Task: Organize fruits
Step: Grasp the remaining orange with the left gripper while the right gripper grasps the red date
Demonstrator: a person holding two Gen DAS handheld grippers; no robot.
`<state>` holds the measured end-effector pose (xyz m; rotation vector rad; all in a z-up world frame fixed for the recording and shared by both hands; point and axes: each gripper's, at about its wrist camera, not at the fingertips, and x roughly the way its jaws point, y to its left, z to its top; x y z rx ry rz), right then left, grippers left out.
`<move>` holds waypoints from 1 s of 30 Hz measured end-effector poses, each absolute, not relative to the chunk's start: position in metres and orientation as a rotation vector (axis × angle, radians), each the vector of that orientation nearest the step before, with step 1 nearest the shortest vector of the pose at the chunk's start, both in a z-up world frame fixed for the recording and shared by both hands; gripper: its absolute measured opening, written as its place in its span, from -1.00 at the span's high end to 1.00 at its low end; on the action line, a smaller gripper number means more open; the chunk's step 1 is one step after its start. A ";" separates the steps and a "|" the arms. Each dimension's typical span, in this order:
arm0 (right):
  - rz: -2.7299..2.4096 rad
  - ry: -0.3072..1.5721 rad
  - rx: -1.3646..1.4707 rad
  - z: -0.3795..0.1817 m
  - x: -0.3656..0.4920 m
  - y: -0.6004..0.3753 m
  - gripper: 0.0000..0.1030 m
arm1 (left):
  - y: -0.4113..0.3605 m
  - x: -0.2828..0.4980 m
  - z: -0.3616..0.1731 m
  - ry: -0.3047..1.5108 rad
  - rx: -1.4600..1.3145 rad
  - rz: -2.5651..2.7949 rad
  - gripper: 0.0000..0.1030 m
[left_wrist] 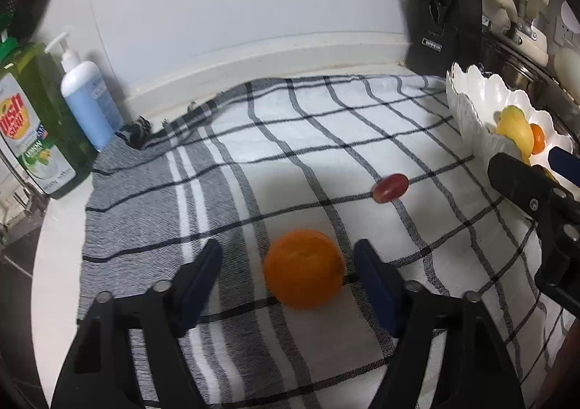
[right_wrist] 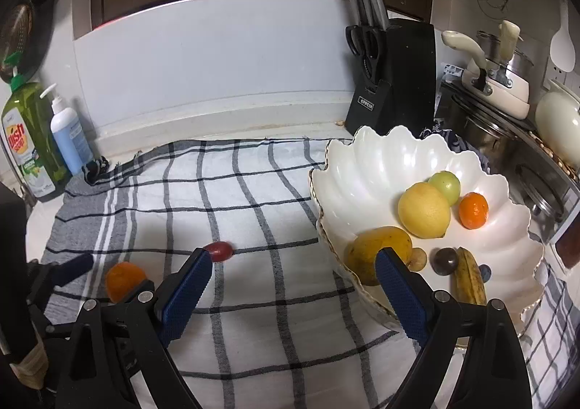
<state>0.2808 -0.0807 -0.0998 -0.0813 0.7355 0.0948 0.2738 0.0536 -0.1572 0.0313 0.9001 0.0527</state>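
Left gripper (left_wrist: pixel 288 264) spread around orange (left_wrist: pixel 303 268), untouched; next squeeze, carry to bowl (right_wrist: pixel 362 170) (right gripper (right_wrist: pixel 293 260) spread, idle).

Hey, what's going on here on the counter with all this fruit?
A person holding a gripper in each hand is sorting fruit into a white scalloped bowl. The left gripper is open, its fingers on either side of an orange lying on the checked cloth, not yet closed on it. A red grape lies loose on the cloth beyond it. The right gripper is open and empty at the bowl's near rim. The bowl already holds a lemon, a mango, a banana and other fruit.
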 end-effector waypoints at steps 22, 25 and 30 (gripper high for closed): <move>0.203 0.738 -0.144 -0.107 0.294 -0.040 -0.79 | 0.092 0.257 -0.148 0.856 -0.010 0.106 0.16; 0.235 0.741 -0.164 -0.110 0.299 -0.027 -0.78 | 0.103 0.256 -0.146 0.849 -0.012 0.133 0.16; 0.292 0.789 -0.180 -0.125 0.310 -0.014 -0.50 | 0.116 0.257 -0.148 0.859 -0.031 0.152 0.16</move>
